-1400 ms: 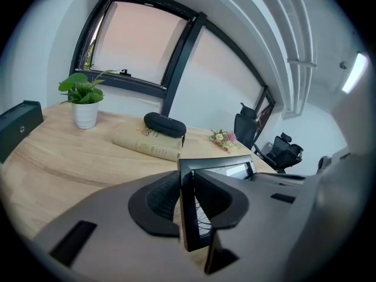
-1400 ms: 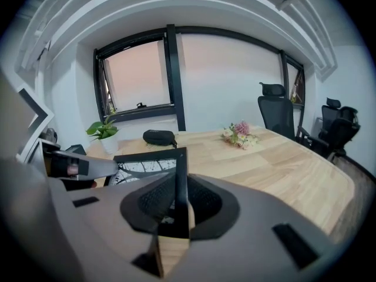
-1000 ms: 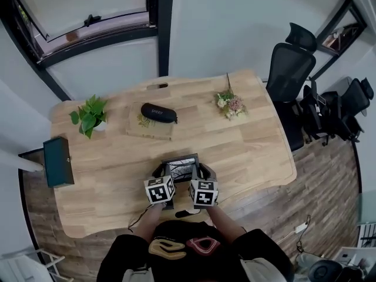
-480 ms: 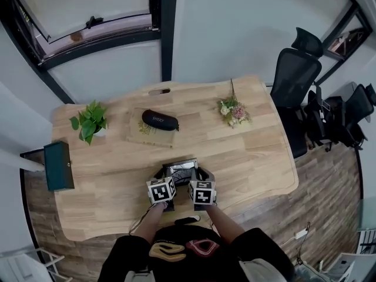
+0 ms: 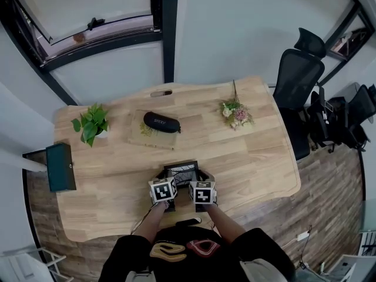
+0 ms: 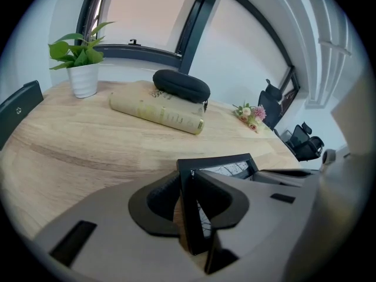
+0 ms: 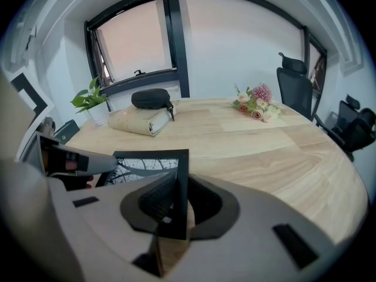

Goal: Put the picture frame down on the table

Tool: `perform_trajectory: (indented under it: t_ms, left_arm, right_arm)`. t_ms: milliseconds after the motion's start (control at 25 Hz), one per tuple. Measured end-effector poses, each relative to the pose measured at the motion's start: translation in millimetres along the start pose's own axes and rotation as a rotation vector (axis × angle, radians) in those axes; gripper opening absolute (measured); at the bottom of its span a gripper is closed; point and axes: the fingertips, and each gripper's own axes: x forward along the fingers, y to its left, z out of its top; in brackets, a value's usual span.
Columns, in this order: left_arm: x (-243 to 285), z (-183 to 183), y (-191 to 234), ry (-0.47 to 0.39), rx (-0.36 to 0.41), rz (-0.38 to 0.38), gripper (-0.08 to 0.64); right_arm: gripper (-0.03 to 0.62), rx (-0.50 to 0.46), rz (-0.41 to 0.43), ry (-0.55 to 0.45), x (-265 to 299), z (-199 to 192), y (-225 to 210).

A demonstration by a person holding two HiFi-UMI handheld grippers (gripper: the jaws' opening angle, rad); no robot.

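Note:
A small black picture frame (image 5: 181,172) with a black-and-white print hangs between both grippers, close over the near part of the wooden table (image 5: 247,151). My left gripper (image 5: 165,180) is shut on the frame's left edge (image 6: 189,207). My right gripper (image 5: 198,180) is shut on its right edge (image 7: 176,195). In the right gripper view the print (image 7: 138,166) faces up and toward me, tilted. Whether the frame's lower edge touches the tabletop I cannot tell.
A black glasses case (image 5: 160,122) lies on a cream book (image 5: 151,130) at mid-table. A potted plant (image 5: 90,122) stands at the far left, a small bouquet (image 5: 237,113) at the far right. A dark green box (image 5: 60,167) sits off the left edge; office chairs (image 5: 299,69) stand to the right.
Both grippers have sunk toward the tabletop with the frame between them, tipping a little further downward. The grips have not changed.

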Motion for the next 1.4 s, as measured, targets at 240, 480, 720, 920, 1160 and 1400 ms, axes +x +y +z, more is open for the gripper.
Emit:
perform_trajectory:
  t_ms: [240, 480, 720, 920, 1160, 1400]
  left_arm:
    - [4.9, -5.9, 1.4, 0.021, 0.002, 0.015, 0.087]
    - [7.7, -5.9, -0.2, 0.038, 0.006, 0.007, 0.087]
    - [9.5, -3.9, 1.2, 0.044, 0.021, 0.019, 0.089]
    - [8.7, -3.5, 1.4, 0.011, -0.007, 0.031, 0.089]
    - [-6.2, 6.3, 3.4, -0.031, -0.028, -0.001, 0.104]
    - [-47.6, 29.9, 2.5, -0.166, -0.049, -0.066, 0.109]
  right_arm:
    - [0.077, -0.023, 0.008, 0.044, 4.8, -3.0, -0.7]
    - [0.077, -0.011, 0.010, 0.077, 6.7, -6.4, -2.9]
    - [0.077, 0.004, 0.019, 0.078, 10.2, -5.4, -2.5]
    - [0.089, 0.015, 0.046, 0.079, 10.8, -5.6, -5.0]
    - [0.176, 0.039, 0.114, 0.022, -5.0, 15.9, -2.1]
    - [0.195, 0.019, 0.142, -0.092, -38.0, 31.3, 5.3]
